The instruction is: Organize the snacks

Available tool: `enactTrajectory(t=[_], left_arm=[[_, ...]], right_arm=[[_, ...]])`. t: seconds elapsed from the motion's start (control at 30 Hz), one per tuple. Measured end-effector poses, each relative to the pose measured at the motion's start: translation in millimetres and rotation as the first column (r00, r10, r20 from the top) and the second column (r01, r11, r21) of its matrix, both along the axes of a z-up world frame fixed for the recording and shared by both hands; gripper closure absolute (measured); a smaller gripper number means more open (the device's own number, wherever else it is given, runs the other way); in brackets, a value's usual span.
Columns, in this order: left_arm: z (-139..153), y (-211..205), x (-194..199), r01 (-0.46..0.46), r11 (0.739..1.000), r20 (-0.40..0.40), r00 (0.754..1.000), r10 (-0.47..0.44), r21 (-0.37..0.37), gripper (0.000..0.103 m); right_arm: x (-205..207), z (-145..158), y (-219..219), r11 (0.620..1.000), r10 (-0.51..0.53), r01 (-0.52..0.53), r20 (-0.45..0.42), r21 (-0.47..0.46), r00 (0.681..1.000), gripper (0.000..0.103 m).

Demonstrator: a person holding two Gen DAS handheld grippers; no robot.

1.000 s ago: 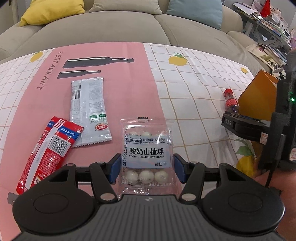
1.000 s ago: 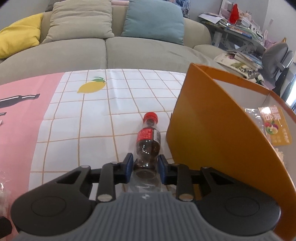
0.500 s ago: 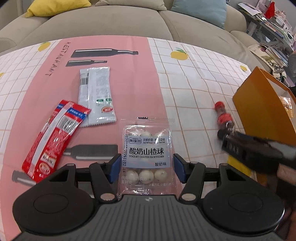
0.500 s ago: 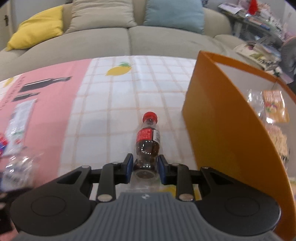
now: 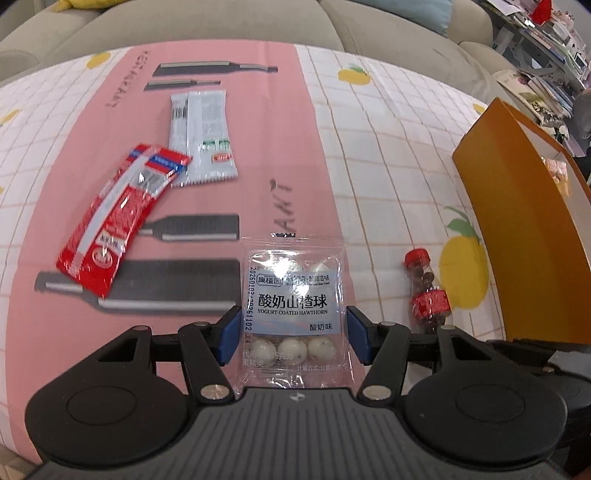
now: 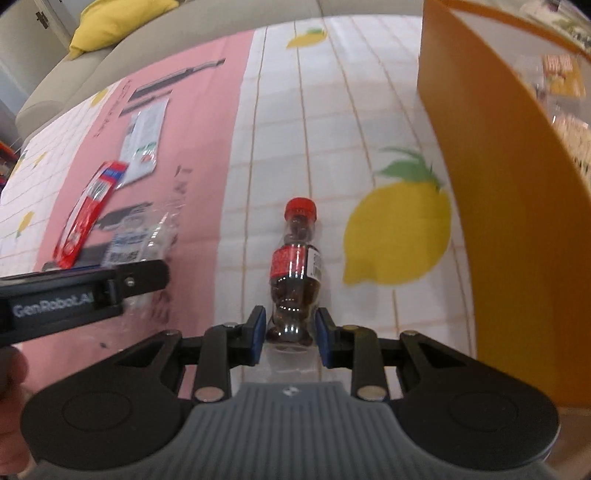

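My left gripper [image 5: 291,334] is shut on a clear bag of yogurt-coated hawthorn balls [image 5: 293,302] and holds it above the cloth. My right gripper [image 6: 290,334] is shut on the base of a small red-capped candy bottle [image 6: 295,266], also seen in the left wrist view [image 5: 426,295]. An orange box [image 5: 517,221] stands to the right, with snack packs inside; it also shows in the right wrist view [image 6: 498,184]. A red packet [image 5: 118,218] and a white packet [image 5: 203,136] lie on the pink strip of cloth.
The tablecloth [image 5: 388,147] is pink in the middle and white-checked with lemons at the sides. A grey sofa [image 5: 203,22] with cushions lies behind. A cluttered shelf [image 5: 535,55] is at the far right. The left gripper's side [image 6: 74,291] shows in the right wrist view.
Both grippers have risen with their loads and the views tilt down onto the cloth. The right gripper with the bottle has pulled back, close beside the left gripper.
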State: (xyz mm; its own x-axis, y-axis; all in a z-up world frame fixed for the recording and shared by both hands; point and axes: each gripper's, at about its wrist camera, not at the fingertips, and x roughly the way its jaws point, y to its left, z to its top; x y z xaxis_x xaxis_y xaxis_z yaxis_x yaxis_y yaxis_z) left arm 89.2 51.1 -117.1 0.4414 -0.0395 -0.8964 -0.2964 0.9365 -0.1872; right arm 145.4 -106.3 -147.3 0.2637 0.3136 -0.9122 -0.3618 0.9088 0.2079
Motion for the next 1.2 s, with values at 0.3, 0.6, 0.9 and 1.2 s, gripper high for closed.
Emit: enactTrajectory(t=[0.3,0.6,0.9,1.2], left_arm=[[5.7,-1.9,-3.5,-0.016,1.000,0.008,1.000,0.016,-0.001,0.036],[8.7,-4.1,-3.3,-0.008,1.000,0.008,1.000,0.008,0.006,0.036],[35.1,-14.0,-8.0,0.012,0.999,0.040,0.999,-0.013,0.034,0.036],[81.4,-30.2,-11.5,0.035,0.999,0.084,0.996,-0.037,0.018,0.036]], right_arm=[[12.4,6.9,2.3,1.000,0.016,-0.015,0.054,-0.013,0.998,0.059],[15.2,-0.4,10.6,0.999,0.035,-0.032,0.085,-0.037,0.996,0.074],[2.2,25.3,-4.1,0.998,0.043,-0.048,0.107,0.037,0.993,0.074],[-12.5,80.3,-28.1,0.988,0.044,-0.065,0.150,0.141,0.988,0.074]])
